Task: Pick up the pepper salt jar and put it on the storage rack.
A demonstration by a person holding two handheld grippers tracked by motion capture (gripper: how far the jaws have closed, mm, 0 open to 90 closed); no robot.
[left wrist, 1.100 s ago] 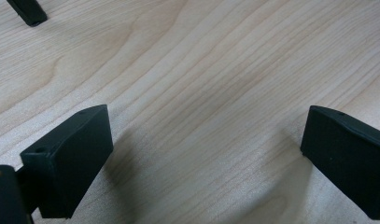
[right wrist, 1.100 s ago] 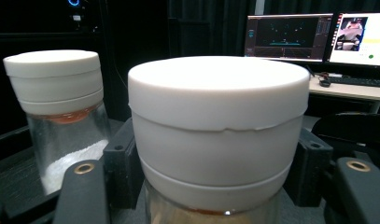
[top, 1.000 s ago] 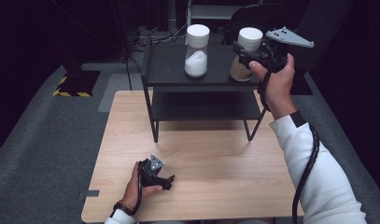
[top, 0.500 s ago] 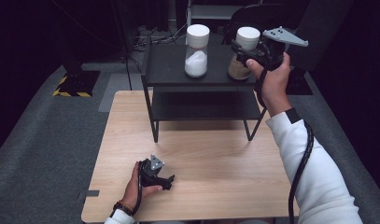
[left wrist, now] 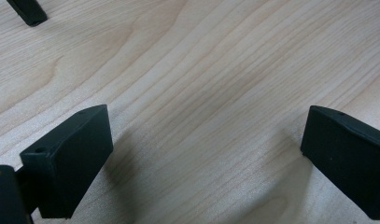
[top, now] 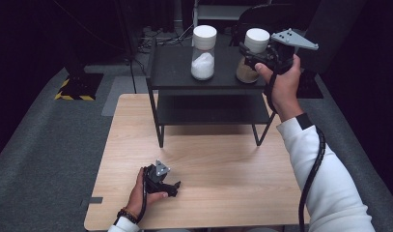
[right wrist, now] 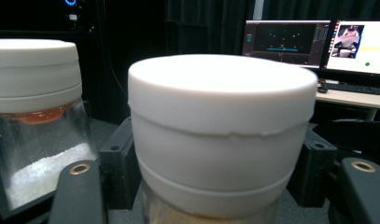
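Flanking the white lid (right wrist: 222, 126) of the tan-filled jar (top: 245, 72), right gripper (top: 254, 53) jaws just easing apart, contact unclear; left gripper (left wrist: 204, 154) spread over bare table (left wrist: 215, 70).

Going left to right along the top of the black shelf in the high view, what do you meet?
Jar of white grains → jar of tan contents → right gripper, its jaws around that jar's lid.

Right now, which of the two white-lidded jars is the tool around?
The jar with tan contents, right on the black shelf; the right tool flanks its lid.
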